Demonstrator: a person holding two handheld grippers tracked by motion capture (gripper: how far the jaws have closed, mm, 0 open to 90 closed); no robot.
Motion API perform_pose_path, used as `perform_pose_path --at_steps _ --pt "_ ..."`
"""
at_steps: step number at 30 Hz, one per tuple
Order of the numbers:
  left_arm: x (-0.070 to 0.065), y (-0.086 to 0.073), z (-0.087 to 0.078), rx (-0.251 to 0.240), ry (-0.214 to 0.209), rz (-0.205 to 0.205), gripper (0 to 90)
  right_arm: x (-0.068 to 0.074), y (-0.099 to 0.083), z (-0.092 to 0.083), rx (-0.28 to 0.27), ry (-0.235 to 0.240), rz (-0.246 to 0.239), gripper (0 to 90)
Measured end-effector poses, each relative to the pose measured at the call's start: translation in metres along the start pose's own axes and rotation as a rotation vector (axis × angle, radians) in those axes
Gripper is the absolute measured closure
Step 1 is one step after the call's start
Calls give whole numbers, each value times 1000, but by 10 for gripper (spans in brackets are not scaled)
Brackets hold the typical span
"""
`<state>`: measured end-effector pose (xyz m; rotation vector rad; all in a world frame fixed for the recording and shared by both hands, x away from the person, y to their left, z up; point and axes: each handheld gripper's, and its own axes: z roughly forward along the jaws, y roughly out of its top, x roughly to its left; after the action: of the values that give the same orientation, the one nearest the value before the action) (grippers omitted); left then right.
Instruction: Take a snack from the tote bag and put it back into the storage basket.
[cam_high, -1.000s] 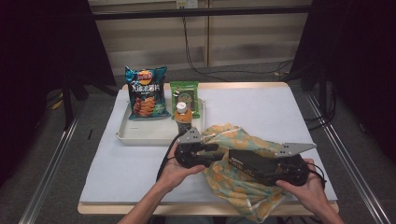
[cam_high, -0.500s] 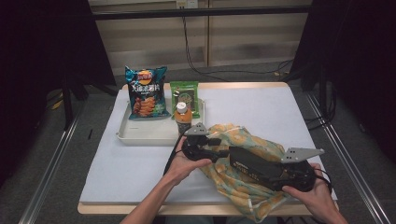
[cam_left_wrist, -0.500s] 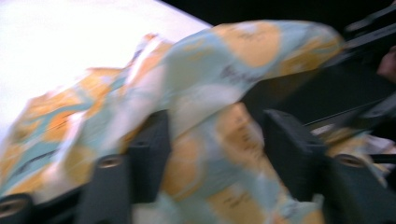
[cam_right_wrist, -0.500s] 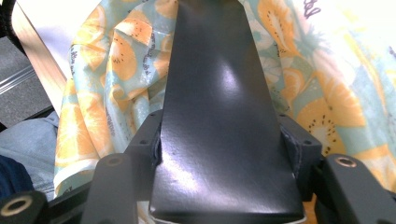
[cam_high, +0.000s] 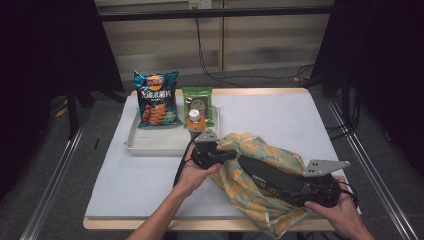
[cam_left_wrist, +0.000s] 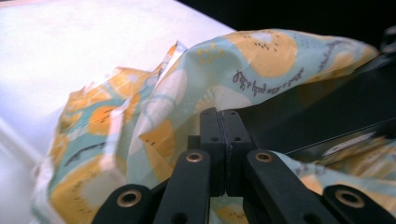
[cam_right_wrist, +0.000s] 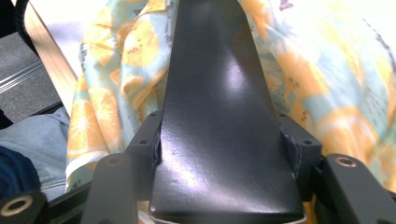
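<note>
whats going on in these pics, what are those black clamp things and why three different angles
There is no robot here: a person holds a hand-held two-jaw clamp in each hand. The high view looks down on the table from above the person's side. The other two pictures come from small cameras riding on each clamp, looking along its black jaws.

On the table, a white tray holds a blue crisp bag, a green packet and a small bottle. Nearer the person lies a fruit-print cloth bag.

The left gripper has just been closing; its jaws are now shut, seemingly pinching the bag's rim. The right gripper holds a black flat pack, pointed into the bag's opening.
</note>
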<state>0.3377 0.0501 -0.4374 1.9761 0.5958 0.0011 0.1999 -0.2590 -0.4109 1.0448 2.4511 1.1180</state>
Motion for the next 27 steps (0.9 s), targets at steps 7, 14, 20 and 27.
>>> perform_pose_path --at_steps 7,14,20,27 --pt "9 -14 8 53 21 -47 900 2 -1 -11 -35 9 -8 433" --pt "5 -22 23 118 -5 -25 899 0 -1 -13 -60 30 1 433" --pt "1 -27 35 176 -8 -1 900 2 5 -18 -93 42 -8 433" --pt "5 -33 40 209 -5 -27 898 3 12 -25 -122 45 -12 433"
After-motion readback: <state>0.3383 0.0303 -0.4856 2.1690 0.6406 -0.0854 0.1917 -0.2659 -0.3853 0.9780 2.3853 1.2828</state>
